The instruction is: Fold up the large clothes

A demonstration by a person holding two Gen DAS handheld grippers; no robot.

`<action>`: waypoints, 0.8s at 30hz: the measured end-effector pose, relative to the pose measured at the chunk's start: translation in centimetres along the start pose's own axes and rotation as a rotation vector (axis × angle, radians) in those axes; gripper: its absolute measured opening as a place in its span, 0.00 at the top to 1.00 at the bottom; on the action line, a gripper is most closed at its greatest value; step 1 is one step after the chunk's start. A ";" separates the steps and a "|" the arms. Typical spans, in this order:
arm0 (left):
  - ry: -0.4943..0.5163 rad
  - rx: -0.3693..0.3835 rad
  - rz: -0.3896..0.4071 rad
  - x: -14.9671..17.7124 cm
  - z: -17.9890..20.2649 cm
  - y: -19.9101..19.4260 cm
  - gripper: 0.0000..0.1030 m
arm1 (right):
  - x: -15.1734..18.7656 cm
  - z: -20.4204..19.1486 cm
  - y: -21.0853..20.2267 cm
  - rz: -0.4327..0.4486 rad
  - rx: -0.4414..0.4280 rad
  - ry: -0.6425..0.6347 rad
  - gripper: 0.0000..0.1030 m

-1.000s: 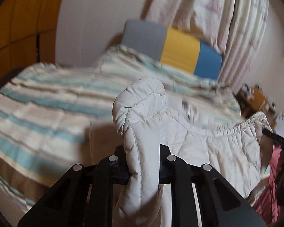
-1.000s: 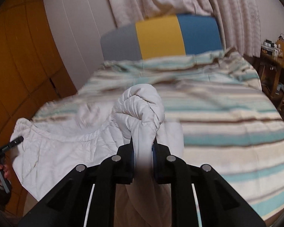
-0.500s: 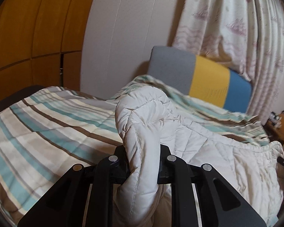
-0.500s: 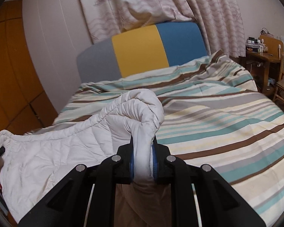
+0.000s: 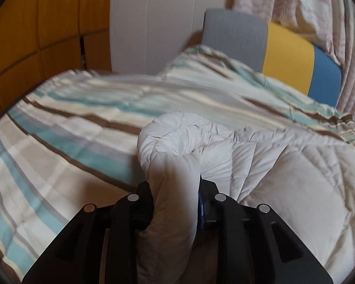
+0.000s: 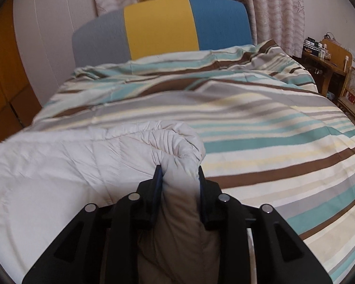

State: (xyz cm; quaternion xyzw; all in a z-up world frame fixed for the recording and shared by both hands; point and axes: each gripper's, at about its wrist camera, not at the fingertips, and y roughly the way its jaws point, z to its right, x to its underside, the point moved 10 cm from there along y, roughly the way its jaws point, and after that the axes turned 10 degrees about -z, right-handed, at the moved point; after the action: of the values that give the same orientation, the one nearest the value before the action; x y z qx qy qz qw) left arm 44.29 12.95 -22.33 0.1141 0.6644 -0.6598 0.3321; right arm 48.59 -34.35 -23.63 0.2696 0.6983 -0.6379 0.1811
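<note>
Quilt (image 5: 284,172): white, spread on striped bed (image 6: 260,123)
Left gripper (image 5: 175,189): jaws just loosened, pads touching quilt corner
Right gripper (image 6: 180,177): likewise, loosening around bunched corner

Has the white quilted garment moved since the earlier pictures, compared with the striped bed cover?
Yes. The white quilted garment has come down onto the striped bed cover, spreading flat. The right gripper has just been opening, the fabric between its jaws.

bed: striped duvet (image 6: 260,123) in teal, brown, cream
headboard (image 6: 161,26): grey, yellow, blue panels
behind headboard: patterned curtains (image 6: 279,7), white wall (image 5: 151,19)
right of bed: wooden desk (image 6: 329,54)
left of bed: orange wood panelling (image 5: 35,30)
</note>
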 end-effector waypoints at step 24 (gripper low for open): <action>-0.076 -0.089 0.079 0.6 0.5 -7.4 0.24 | 1.3 -0.6 2.8 -0.079 0.156 -0.085 0.59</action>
State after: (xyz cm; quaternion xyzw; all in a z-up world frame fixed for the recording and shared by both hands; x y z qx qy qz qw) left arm 39.63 11.52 -16.76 0.1002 0.6751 -0.6196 0.3876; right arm 49.31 -33.47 -26.60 0.2278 0.6484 -0.7077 0.1640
